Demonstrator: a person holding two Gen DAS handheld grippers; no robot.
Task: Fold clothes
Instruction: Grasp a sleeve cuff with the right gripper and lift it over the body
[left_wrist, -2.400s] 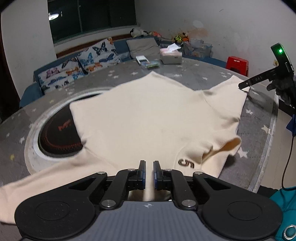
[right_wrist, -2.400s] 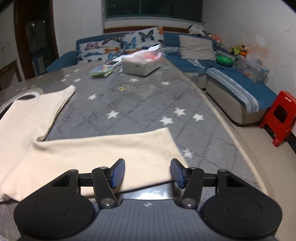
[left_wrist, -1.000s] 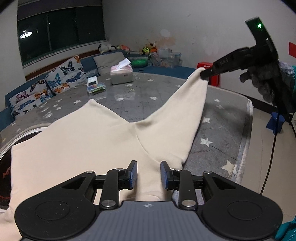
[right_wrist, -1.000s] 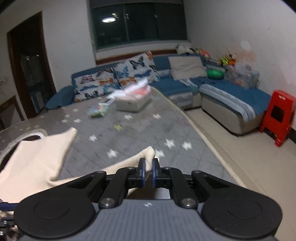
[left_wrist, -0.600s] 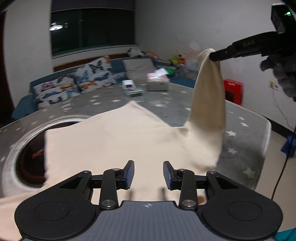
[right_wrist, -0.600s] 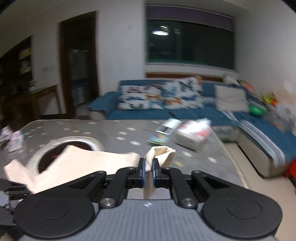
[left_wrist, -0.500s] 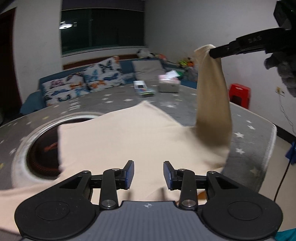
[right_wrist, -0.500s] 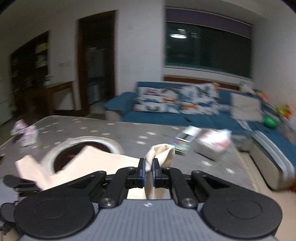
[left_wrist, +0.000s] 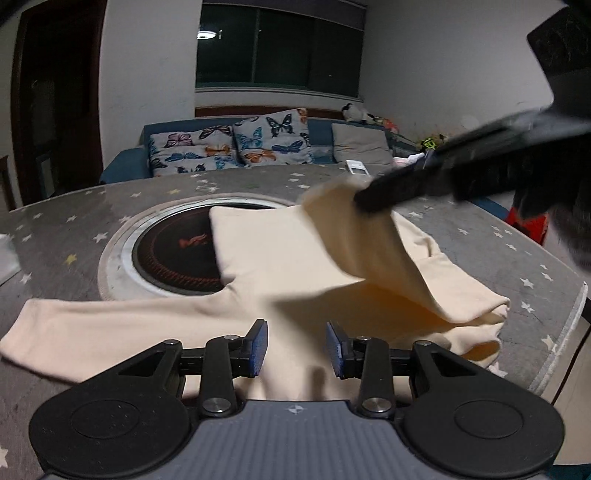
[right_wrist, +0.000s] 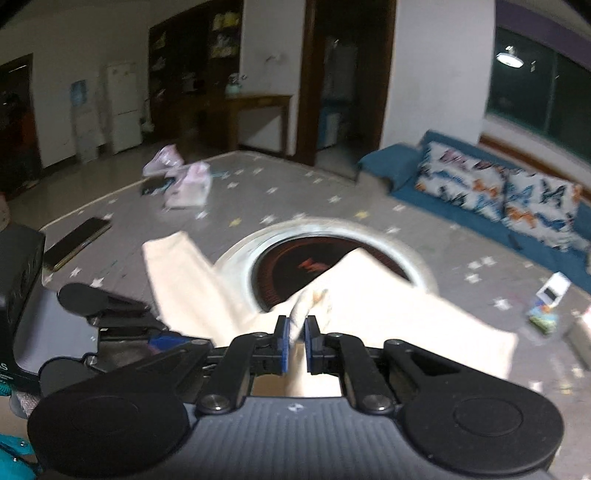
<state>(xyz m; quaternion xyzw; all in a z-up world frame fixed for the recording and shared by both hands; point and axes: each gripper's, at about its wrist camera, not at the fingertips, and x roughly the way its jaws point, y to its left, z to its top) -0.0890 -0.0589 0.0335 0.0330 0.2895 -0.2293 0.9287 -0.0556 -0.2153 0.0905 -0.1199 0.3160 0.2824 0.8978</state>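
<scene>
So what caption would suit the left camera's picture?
Right gripper carries a cream sleeve over the sweater; left gripper waits open.

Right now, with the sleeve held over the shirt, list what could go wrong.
1. The right tool pinches only the tip of the sleeve; it could slip out mid-fold.
2. The left tool is open and pins nothing, so the cream shirt may drag or bunch.
3. The shirt overlaps the round cooktop set into the table; its rim might leave an uneven fold.
</scene>
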